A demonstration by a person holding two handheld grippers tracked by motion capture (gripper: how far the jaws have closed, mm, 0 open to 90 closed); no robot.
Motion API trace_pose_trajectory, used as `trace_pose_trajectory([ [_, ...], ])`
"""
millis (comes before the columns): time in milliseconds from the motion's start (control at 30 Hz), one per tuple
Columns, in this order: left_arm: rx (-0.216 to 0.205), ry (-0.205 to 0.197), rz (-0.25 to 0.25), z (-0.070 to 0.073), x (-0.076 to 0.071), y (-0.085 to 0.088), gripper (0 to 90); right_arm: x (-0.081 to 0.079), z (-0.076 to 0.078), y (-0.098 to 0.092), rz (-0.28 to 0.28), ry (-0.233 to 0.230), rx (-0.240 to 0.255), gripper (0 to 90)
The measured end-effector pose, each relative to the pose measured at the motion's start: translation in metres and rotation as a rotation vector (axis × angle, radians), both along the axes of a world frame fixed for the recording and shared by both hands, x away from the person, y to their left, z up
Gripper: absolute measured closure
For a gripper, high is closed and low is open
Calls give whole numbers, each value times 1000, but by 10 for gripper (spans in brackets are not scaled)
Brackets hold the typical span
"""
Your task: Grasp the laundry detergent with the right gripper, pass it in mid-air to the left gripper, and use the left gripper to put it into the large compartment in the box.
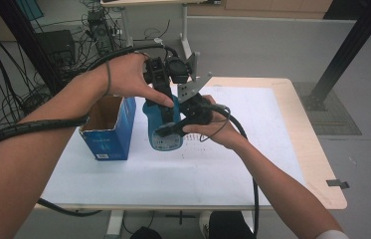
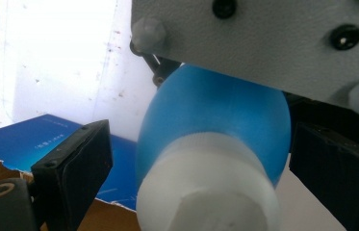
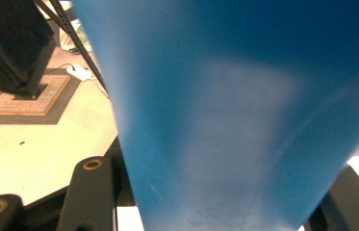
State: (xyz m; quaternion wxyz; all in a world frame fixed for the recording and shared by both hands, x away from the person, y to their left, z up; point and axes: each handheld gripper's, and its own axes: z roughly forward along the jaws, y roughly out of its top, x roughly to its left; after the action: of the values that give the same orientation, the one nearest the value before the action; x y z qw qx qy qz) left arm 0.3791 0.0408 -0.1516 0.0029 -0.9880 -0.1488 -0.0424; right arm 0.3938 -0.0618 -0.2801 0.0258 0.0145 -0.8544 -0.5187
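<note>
Above the white table top [image 1: 252, 149] my right gripper [image 1: 173, 127] is shut on the body of a blue bottle [image 1: 163, 134], which fills the space between its jaws [image 3: 225, 120]. The bottle's white cap [image 2: 206, 192] points toward my left gripper [image 1: 162, 94]. That gripper [image 2: 201, 139] is open, its two black pads [image 2: 78, 163] standing on either side of the cap with a gap showing. The grey plate [image 2: 263, 38] of the right gripper sits just beyond the bottle.
An open blue carton [image 1: 108, 129] stands on the table left of the bottle, and its torn flap [image 2: 28, 139] is in the left gripper view. Cables and equipment [image 1: 68, 45] lie on the floor at the back left. A black post [image 1: 347, 50] rises at the right.
</note>
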Motion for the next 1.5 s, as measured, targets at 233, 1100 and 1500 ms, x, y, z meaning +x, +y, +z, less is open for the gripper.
trace_pose_trajectory([
  [233,3,-2,-1,0,0,1,103,0,0,1,1,0,-2,438],
  [1100,16,12,-22,-5,-1,-1,257,-1,1,1,22,-24,24,438],
  [1500,3,32,-35,-3,-1,-1,347,-2,2,1,23,-28,18,438],
])
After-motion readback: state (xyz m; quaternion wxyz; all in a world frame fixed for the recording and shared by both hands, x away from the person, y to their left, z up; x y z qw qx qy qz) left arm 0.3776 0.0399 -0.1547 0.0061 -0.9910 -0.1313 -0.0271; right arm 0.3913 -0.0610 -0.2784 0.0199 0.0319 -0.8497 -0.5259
